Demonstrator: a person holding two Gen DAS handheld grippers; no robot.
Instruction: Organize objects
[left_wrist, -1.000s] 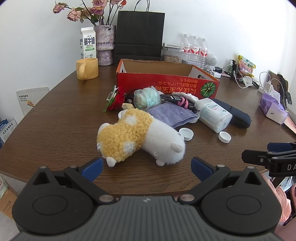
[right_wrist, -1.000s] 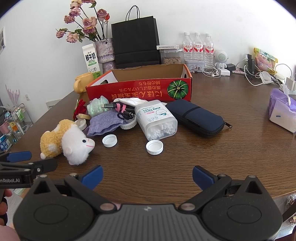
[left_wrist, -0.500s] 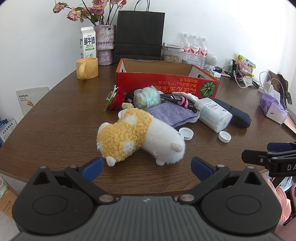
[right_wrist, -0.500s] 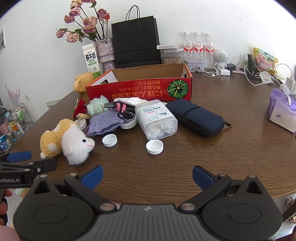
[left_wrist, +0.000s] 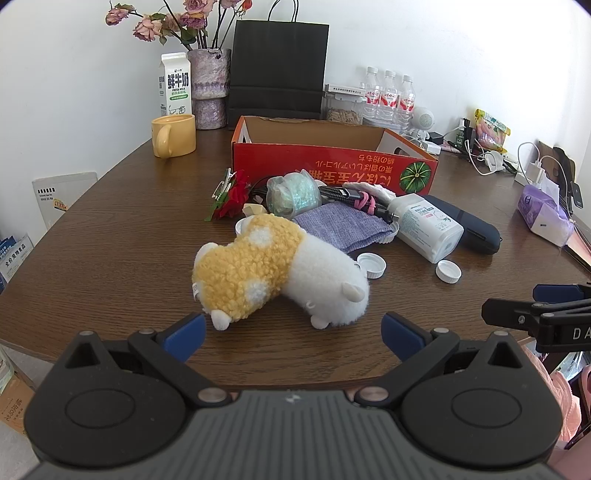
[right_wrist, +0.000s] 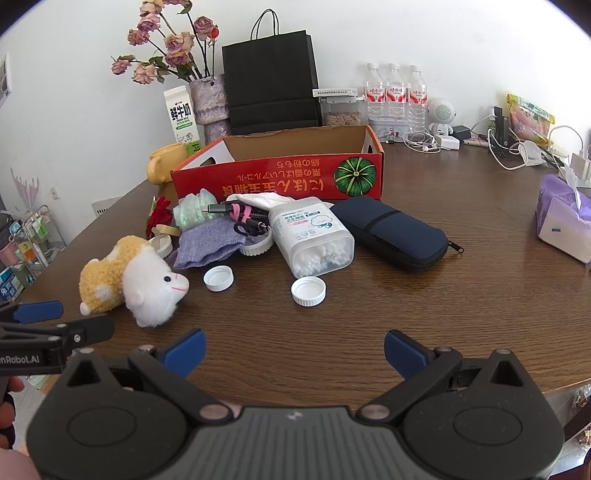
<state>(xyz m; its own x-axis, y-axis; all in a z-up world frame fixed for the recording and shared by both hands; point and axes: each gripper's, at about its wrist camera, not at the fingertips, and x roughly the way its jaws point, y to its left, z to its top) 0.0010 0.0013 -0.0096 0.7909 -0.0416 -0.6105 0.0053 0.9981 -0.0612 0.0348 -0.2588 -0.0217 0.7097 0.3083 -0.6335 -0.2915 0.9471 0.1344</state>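
A yellow and white plush toy (left_wrist: 273, 273) lies on the brown table, just beyond my open, empty left gripper (left_wrist: 291, 332); it also shows in the right wrist view (right_wrist: 129, 280). Behind it lie a purple cloth (left_wrist: 343, 225), a cotton swab box (left_wrist: 428, 229), two white caps (left_wrist: 371, 265) (left_wrist: 448, 271), a navy pouch (right_wrist: 391, 232), a cable bundle (left_wrist: 351, 195) and a red flower (left_wrist: 232, 199). An open red cardboard box (left_wrist: 332, 166) stands behind them. My right gripper (right_wrist: 293, 350) is open and empty near the table's front edge.
A yellow mug (left_wrist: 173, 134), a milk carton (left_wrist: 175, 88), a flower vase (left_wrist: 208, 88), a black paper bag (left_wrist: 277, 70) and water bottles (left_wrist: 388, 96) stand at the back. A purple tissue pack (right_wrist: 565, 225) and chargers with cables (right_wrist: 517, 147) are on the right.
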